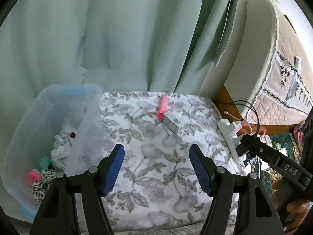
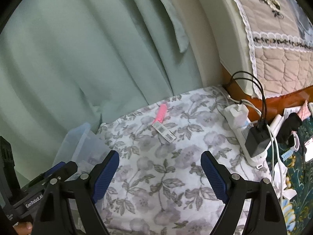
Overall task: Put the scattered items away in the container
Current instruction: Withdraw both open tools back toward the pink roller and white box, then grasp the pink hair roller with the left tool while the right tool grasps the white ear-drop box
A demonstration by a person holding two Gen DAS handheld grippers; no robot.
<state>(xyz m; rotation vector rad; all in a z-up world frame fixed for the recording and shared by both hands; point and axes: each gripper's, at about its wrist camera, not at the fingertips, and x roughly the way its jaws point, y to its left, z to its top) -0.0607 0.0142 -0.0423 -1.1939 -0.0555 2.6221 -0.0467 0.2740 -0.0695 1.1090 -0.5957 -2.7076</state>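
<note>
A clear plastic bin (image 1: 89,105) stands at the left of the floral quilt (image 1: 148,156); inside lie crumpled white cloth, a leopard-print scrunchie (image 1: 42,183) and a pink item. On the quilt farther back lie a pink tube (image 1: 162,107) and a small white box (image 1: 171,125), touching each other. My left gripper (image 1: 156,168) hangs open over the quilt, just right of the bin. The right wrist view shows the pink tube (image 2: 160,113), the box (image 2: 164,132) and the bin's corner (image 2: 78,141). My right gripper (image 2: 160,176) is open, nothing between its fingers.
A white power strip (image 2: 240,129) with a black charger (image 2: 256,143) and cables lies along the quilt's right edge. Green curtains (image 1: 117,39) hang behind. A white appliance with a quilted cover (image 2: 273,58) stands at the right. Beyond the quilt's right edge lie cluttered small items.
</note>
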